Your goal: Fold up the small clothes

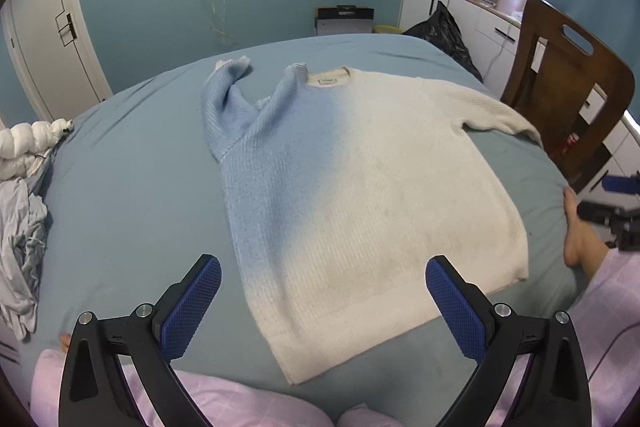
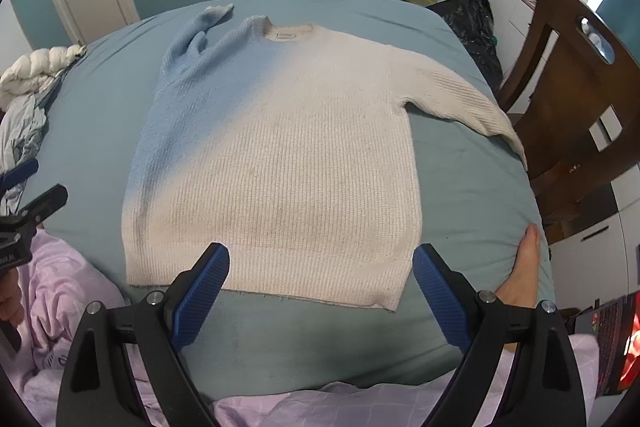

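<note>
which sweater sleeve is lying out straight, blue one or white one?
The white sleeve: it stretches flat toward the wooden chair. The blue sleeve is bent up beside the collar, its cuff near the neckline.

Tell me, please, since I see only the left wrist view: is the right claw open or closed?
Observer: The right claw is open, and nothing is gripped between its pads.
Operator: Where does it point?
Observer: Down at the bottom hem of the sweater. Its two pads frame the white part of that hem.
Operator: Is there something beside the bed on that side which my view misses?
Observer: Yes, a lit screen glowing red, low at the right edge of the view, below the wooden chair.
</note>
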Demonstrator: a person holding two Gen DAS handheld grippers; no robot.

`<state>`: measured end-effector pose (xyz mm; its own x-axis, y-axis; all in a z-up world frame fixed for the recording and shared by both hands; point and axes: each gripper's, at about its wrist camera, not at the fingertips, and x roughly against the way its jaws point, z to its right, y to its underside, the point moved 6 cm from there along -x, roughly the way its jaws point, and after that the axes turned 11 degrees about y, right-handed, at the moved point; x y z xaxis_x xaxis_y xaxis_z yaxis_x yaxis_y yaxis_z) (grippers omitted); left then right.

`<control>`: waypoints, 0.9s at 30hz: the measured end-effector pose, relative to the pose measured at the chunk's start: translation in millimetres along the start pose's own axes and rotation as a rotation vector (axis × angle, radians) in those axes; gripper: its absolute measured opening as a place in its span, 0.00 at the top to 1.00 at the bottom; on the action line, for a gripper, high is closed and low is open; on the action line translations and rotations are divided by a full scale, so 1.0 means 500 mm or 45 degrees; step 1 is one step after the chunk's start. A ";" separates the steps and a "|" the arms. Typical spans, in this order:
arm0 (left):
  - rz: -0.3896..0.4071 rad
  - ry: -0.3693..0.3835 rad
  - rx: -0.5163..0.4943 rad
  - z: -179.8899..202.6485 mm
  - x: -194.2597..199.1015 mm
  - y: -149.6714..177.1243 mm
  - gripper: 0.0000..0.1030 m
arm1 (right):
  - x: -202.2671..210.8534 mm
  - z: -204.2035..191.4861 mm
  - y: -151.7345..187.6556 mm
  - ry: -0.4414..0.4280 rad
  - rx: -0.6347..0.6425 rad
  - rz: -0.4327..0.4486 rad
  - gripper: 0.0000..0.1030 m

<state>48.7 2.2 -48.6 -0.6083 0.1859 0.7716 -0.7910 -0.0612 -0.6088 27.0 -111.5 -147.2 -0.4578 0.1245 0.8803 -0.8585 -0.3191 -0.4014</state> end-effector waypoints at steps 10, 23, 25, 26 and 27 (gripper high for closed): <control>-0.047 -0.098 -0.151 -0.012 -0.035 0.009 0.00 | -0.029 0.019 -0.020 -0.032 -0.012 -0.041 0.12; -0.022 0.021 -0.028 -0.035 -0.050 -0.001 0.00 | -0.156 0.294 -0.172 -0.115 -0.364 -0.050 0.12; -0.033 0.011 -0.017 -0.042 -0.057 -0.004 0.00 | -0.213 0.358 -0.191 -0.164 -0.491 -0.103 0.12; -0.032 0.006 -0.009 -0.046 -0.060 -0.007 0.00 | -0.251 0.398 -0.198 -0.176 -0.574 -0.129 0.12; -0.028 0.001 -0.002 -0.049 -0.062 -0.010 0.00 | -0.298 0.444 -0.203 -0.198 -0.688 -0.157 0.12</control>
<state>73.2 20.9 -74.2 -0.5908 0.1878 0.7847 -0.8040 -0.0556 -0.5920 233.7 -306.5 -181.6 -0.3427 -0.0222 0.9392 -0.9182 0.2191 -0.3299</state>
